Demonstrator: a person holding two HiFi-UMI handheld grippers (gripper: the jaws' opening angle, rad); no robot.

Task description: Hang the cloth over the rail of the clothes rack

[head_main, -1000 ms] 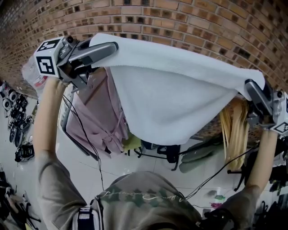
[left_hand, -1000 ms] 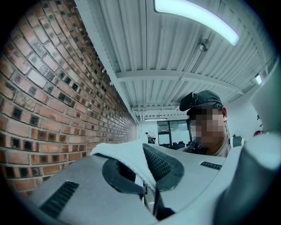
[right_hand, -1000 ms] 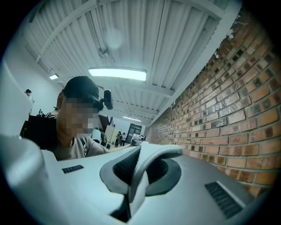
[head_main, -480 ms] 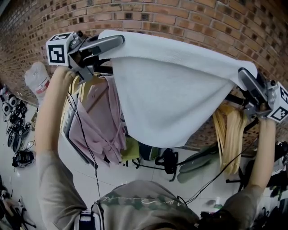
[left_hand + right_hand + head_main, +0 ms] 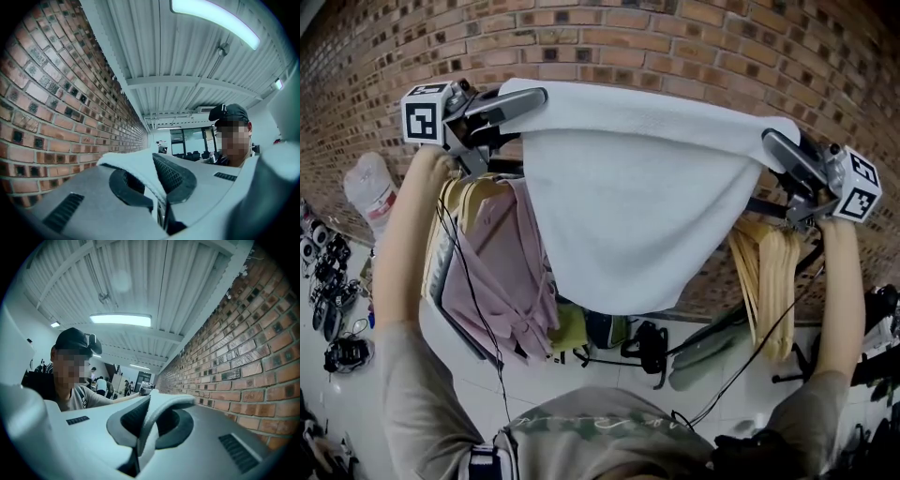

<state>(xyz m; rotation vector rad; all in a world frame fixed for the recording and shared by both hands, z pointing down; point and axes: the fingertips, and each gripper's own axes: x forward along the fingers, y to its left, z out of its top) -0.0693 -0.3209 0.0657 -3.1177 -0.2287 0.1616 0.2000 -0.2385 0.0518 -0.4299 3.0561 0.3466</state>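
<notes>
A white cloth (image 5: 628, 197) is stretched wide in front of the brick wall, held up by its two top corners. My left gripper (image 5: 536, 97) is shut on the left corner; the cloth's edge (image 5: 140, 176) is pinched between its dark pads. My right gripper (image 5: 769, 142) is shut on the right corner, whose white edge (image 5: 152, 420) sticks up between the pads. The cloth sags in the middle and hangs over the rack. The dark rail (image 5: 769, 206) shows just below the right gripper; most of it is hidden behind the cloth.
A pink garment (image 5: 502, 272) hangs on the rack at the left. Pale wooden hangers (image 5: 769, 272) hang in a bunch at the right. The brick wall (image 5: 609, 37) is close behind. Bags and cables lie on the floor below the rack.
Both grippers have moved inward and toward the wall with the cloth, the right one most. The cloth now hangs narrower and lower over the rack.
</notes>
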